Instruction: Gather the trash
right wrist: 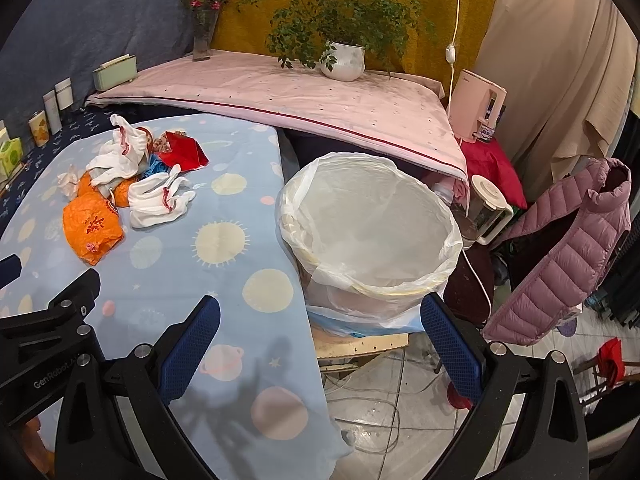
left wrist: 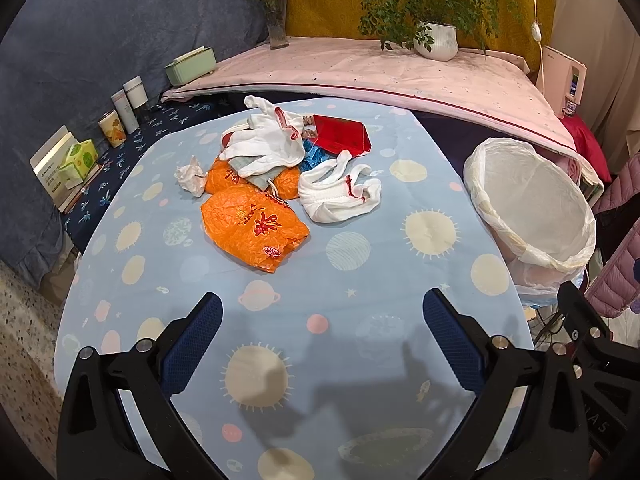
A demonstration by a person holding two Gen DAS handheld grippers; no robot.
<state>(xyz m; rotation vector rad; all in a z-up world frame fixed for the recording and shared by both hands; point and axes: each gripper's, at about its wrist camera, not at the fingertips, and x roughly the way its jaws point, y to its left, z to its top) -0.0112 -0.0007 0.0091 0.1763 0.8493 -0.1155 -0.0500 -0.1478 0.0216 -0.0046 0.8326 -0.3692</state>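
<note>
A heap of trash lies on the blue planet-print tablecloth [left wrist: 360, 288]: an orange plastic bag [left wrist: 252, 228], white gloves [left wrist: 268, 140], a second white glove bundle [left wrist: 336, 192], a red packet [left wrist: 340, 134] and a crumpled tissue [left wrist: 190, 176]. The bin lined with a white bag [left wrist: 532, 208] stands off the table's right edge; it also shows in the right wrist view [right wrist: 372, 232]. My left gripper [left wrist: 322, 340] is open and empty, low over the near table. My right gripper [right wrist: 320, 344] is open and empty, over the table's right edge in front of the bin.
A pink-covered shelf [left wrist: 380, 72] behind holds a potted plant [left wrist: 436, 40], a flower vase [left wrist: 276, 28] and a green box [left wrist: 192, 64]. Cups and boxes [left wrist: 120, 116] line the left. A pink jacket [right wrist: 568, 248], a kettle [right wrist: 486, 208] and cables are at right.
</note>
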